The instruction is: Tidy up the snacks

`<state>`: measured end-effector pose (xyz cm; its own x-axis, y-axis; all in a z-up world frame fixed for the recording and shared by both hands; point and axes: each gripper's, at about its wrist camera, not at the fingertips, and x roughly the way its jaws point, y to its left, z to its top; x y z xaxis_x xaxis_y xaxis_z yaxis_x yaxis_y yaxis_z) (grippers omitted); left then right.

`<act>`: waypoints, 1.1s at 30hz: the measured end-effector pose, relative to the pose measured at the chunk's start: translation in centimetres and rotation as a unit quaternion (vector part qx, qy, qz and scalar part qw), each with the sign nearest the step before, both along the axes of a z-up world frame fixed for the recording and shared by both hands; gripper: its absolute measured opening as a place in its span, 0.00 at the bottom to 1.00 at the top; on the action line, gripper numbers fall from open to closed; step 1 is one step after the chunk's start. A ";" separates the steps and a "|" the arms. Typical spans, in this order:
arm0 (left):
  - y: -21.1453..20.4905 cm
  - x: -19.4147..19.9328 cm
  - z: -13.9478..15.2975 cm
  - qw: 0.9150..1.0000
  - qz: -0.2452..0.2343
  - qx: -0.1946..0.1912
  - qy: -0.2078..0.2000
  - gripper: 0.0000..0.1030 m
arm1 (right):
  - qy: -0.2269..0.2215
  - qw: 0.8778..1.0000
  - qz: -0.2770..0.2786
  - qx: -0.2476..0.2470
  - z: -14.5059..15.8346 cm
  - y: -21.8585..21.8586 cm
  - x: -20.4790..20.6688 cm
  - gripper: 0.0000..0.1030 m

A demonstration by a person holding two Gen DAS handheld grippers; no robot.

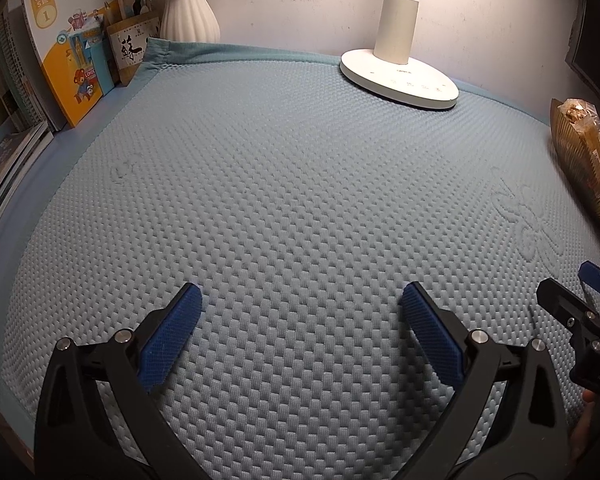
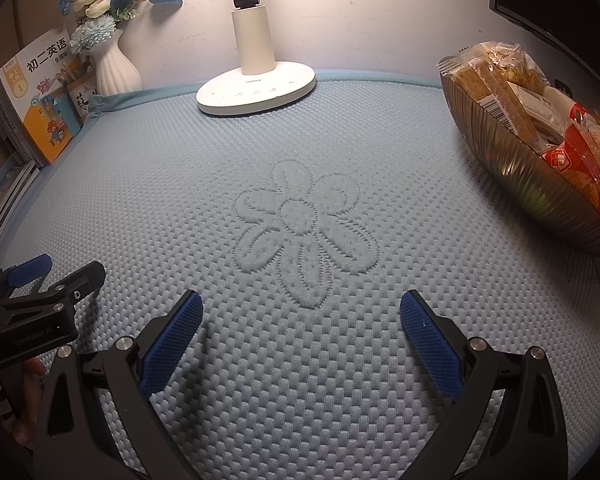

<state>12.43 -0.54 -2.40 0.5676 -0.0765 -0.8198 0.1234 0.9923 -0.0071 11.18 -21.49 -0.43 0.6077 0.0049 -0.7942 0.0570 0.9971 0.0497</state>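
Snacks (image 2: 540,92) sit heaped in a ribbed, glossy bowl (image 2: 512,168) at the right edge of the desk (image 2: 180,200), which is covered by a blue quilted mat with a stitched flower near its middle. In the left wrist view the same bowl (image 1: 572,160) shows only as a sliver at the right edge. The packets look like sealed plastic wrappers, some clear over pale brown bars, one red and orange. By that look they are probably light, crinkly and slippery, and the contents could crumble under a hard squeeze. A sound hold would likely be across the flat middle of a single packet or on its crimped end seal, taken gently. The bowl appears rigid and smooth, so its rim would be a poor thing to pinch.

Both tools hover over the near edge of the mat. The left tongs (image 1: 302,300) are spread wide with nothing between them, and the right tongs (image 2: 301,306) are likewise spread and empty. A white lamp base (image 2: 256,92) stands at the far edge, with a white vase (image 2: 114,68) and books (image 2: 40,100) in the far left corner, all well apart from the bowl.
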 end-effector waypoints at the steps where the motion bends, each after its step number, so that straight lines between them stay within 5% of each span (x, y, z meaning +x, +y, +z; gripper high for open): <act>1: 0.0 0.0 0.0 1.000 0.000 0.001 0.000 0.97 | 0.000 1.000 0.000 0.000 0.0 0.0 0.0 0.95; 33: -0.3 0.3 -0.3 1.000 -0.002 0.008 0.007 0.97 | 0.006 1.000 0.000 -0.001 0.1 0.1 0.3 0.95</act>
<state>12.71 -0.86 -2.66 0.5565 -0.0652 -0.8283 0.1271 0.9919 0.0074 11.45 -21.43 -0.32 0.5989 0.0041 -0.8008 0.0572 0.9972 0.0479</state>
